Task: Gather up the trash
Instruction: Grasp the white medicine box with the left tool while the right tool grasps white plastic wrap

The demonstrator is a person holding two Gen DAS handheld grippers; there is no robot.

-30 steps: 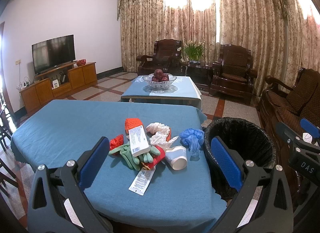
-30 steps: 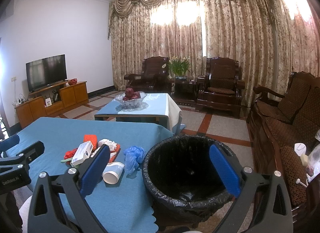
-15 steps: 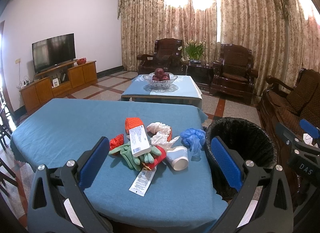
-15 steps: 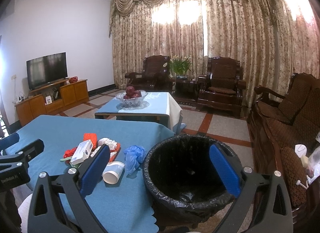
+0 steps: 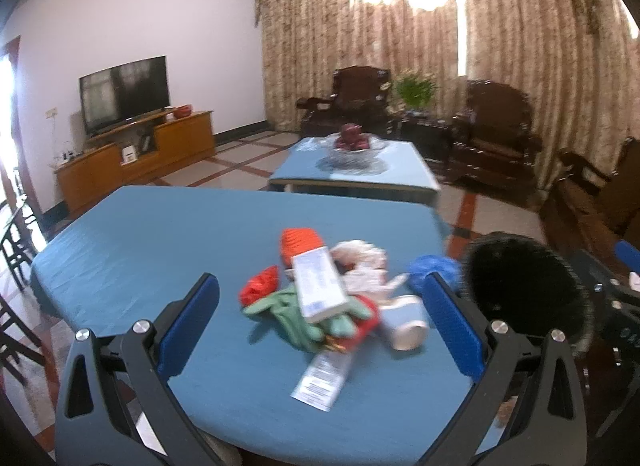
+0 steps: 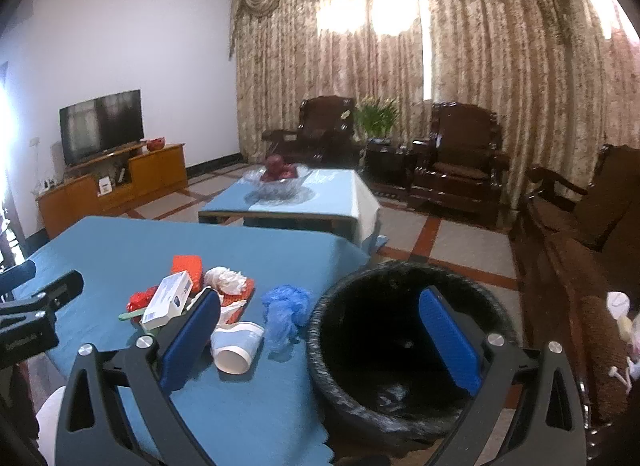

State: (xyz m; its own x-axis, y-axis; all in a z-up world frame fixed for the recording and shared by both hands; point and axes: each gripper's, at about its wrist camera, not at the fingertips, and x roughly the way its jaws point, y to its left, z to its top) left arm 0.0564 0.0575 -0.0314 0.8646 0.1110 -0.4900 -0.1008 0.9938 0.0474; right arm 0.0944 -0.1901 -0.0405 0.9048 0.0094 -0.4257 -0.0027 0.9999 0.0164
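Trash (image 5: 320,298) is lying in a loose heap on the blue tablecloth (image 5: 160,242), toward the table's right end and just beside the black-lined bin (image 6: 400,330) that is standing on the floor at the table's right edge. Judging by the pile, the collecting is barely beginning: a white carton (image 5: 318,286) is resting on top of green gloves (image 5: 296,316), with an orange netted piece (image 5: 300,240) on the far side, a red crumpled wrapper (image 5: 260,286) to the left, white crumpled paper (image 5: 360,256) behind, a tipped paper cup (image 6: 236,346) and a blue plastic wad (image 6: 284,306) on the right, and a flat printed leaflet (image 5: 324,376) at the near side. The bin is looking almost empty, with only a small scrap showing on its dark bottom, so nearly every piece is waiting to be carried over. The left gripper (image 5: 320,322) is hanging over the near part of the table with its fingers spread wide around nothing, framing the heap; the right gripper (image 6: 320,330) is hovering above the bin's near rim, its fingers likewise spread and empty. Compared with half a second ago, the left view is showing the heap larger and lower between the fingers, and motion blur is smearing it, so that gripper is closing in on the pile; the right view is sitting slightly closer to the bin and table, while the trash itself is lying just as it was.
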